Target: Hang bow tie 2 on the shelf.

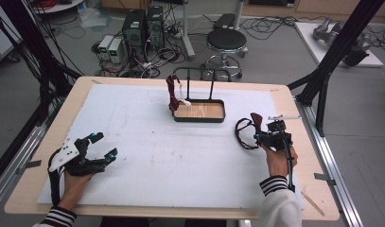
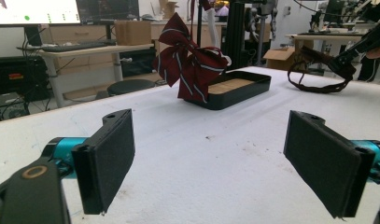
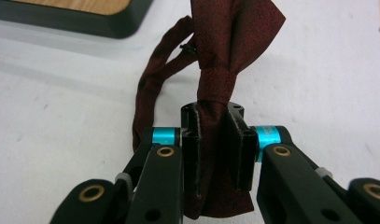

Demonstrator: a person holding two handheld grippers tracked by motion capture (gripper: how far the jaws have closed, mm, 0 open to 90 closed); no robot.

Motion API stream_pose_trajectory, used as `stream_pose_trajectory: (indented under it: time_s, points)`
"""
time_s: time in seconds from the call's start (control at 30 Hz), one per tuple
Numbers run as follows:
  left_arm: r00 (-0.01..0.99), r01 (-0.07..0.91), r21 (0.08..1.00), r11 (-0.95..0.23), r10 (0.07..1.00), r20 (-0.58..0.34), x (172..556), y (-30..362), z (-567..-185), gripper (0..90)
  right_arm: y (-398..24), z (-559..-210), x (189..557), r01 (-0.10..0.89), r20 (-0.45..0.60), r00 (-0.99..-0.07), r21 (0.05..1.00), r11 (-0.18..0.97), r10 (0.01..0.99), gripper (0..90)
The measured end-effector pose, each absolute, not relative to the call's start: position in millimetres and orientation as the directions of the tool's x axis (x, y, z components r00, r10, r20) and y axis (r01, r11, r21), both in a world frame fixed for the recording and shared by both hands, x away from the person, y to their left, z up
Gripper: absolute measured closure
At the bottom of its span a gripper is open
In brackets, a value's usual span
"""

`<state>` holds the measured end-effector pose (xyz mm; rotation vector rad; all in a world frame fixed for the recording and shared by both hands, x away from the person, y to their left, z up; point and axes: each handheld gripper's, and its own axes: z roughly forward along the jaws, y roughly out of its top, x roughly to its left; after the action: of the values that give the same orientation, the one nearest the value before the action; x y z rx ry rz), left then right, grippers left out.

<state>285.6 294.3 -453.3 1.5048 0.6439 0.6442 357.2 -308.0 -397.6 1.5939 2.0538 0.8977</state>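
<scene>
My right gripper (image 1: pixel 268 134) (image 3: pixel 214 114) is shut on a dark red bow tie (image 1: pixel 256 121) (image 3: pixel 225 42), pinched at its knot. The tie's strap loop (image 1: pixel 243 135) (image 3: pixel 152 88) trails onto the white mat to the gripper's left. A striped red bow tie (image 1: pixel 173 97) (image 2: pixel 190 63) hangs from a black rack (image 1: pixel 199 71) over the left end of a black tray (image 1: pixel 199 119) (image 2: pixel 246 91) with a wooden floor. My left gripper (image 1: pixel 101 146) (image 2: pixel 211 140) rests at the near left of the mat, jaws wide open with nothing between them.
The white mat (image 1: pixel 171 156) covers most of the wooden table (image 1: pixel 303 156). Black frame posts (image 1: pixel 322 85) stand at the table's right side. A stool (image 1: pixel 226 40) and computer cases (image 1: pixel 143 28) stand on the floor behind the table.
</scene>
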Motion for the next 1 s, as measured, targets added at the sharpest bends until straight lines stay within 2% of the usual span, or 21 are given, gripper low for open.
stream_pose_trajectory:
  time_s: [0.37,1.0]
  points:
    - [0.680,0.014,1.000,-0.026,0.733,0.009,286,294,-453,17.1,-300,-389,352,0.593,0.044,-0.347,0.784,0.183,0.937,78.2]
    - [0.678,0.015,1.000,-0.027,0.735,0.009,285,294,-453,17.1,-280,-375,346,0.409,-0.010,-0.461,0.885,0.222,0.887,78.1]
